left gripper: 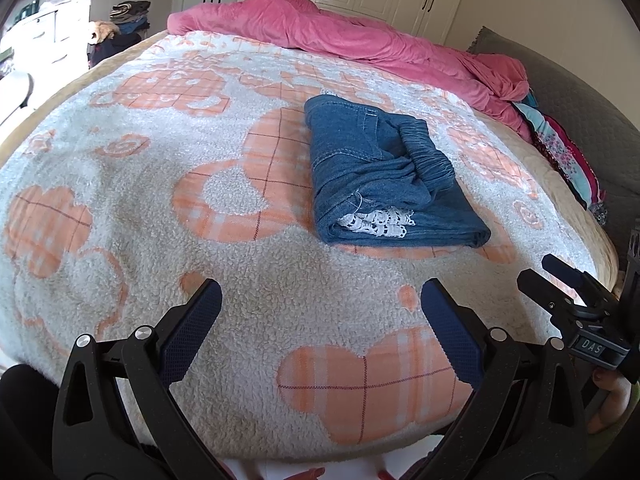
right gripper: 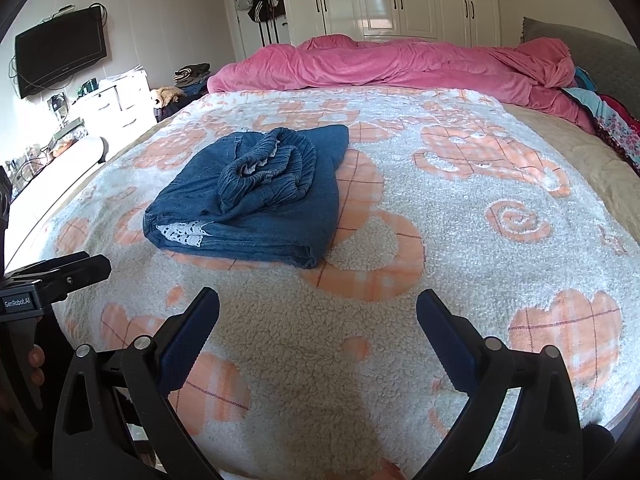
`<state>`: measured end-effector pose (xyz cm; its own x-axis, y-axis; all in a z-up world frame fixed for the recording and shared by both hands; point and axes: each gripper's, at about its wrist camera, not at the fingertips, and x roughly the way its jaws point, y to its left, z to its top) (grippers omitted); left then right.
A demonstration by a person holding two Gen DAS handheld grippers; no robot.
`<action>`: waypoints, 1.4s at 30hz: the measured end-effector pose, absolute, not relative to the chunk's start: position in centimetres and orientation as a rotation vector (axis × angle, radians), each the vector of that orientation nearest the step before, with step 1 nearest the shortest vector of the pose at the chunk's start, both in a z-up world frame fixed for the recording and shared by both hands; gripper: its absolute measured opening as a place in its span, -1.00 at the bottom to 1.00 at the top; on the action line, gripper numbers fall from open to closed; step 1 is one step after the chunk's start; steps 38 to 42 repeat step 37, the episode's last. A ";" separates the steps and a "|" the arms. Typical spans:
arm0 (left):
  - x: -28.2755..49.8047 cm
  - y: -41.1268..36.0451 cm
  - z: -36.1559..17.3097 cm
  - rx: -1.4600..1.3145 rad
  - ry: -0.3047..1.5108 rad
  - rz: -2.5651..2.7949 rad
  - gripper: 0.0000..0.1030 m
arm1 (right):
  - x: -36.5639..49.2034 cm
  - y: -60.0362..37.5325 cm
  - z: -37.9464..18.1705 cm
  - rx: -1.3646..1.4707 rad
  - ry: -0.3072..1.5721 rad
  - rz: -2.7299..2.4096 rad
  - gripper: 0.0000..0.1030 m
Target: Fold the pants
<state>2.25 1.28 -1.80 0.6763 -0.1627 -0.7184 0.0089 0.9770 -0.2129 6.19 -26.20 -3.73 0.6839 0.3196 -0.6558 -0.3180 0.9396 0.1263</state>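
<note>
I am standing at a fuzzy orange-and-white blanket (left gripper: 120,184). My left gripper (left gripper: 320,332) is hanging wide open, empty. The folded denim pants (left gripper: 384,176) are lying ahead; my right gripper (right gripper: 318,336) is gaping too. I should tuck that bunched waistband (right gripper: 268,172) flat, gently.

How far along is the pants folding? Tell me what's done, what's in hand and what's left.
Done: the pants lie in a folded bundle on the blanket, with the bunched waistband on top and white lace showing at the near edge. In hand: nothing; the left gripper and right gripper are both open, short of the bundle. Left: perhaps smoothing the waistband; otherwise it looks finished.
</note>
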 end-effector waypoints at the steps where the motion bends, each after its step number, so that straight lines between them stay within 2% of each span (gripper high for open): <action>1: 2.3 1.3 -1.8 -0.200 0.826 -0.102 0.82 | 6.2 -26.2 -3.8 0.001 0.737 0.357 0.91; 12: 2.2 1.4 -1.7 -0.194 0.832 -0.113 0.82 | 6.5 -26.3 -3.8 -0.007 0.745 0.339 0.91; 19: 2.1 1.1 -0.8 -0.098 0.815 -0.008 0.82 | 7.1 -26.7 -4.1 -0.005 0.755 0.315 0.91; 23: 1.6 1.9 -0.1 -0.153 0.764 -0.031 0.82 | 7.5 -27.1 -4.3 -0.001 0.760 0.309 0.91; 28: 2.7 3.0 -0.2 -0.169 0.799 -0.036 0.82 | 8.5 -28.6 -3.9 0.006 0.747 0.275 0.91; 33: 6.4 8.7 -1.4 -0.200 0.902 0.100 0.82 | 11.3 -33.6 -2.2 0.048 0.742 0.161 0.91; 37: 10.7 16.1 -1.2 -0.187 0.919 0.313 0.82 | 16.9 -40.5 -1.6 0.113 0.826 0.066 0.91; 42: 10.7 16.1 -1.2 -0.187 0.919 0.313 0.82 | 16.9 -40.5 -1.6 0.113 0.826 0.066 0.91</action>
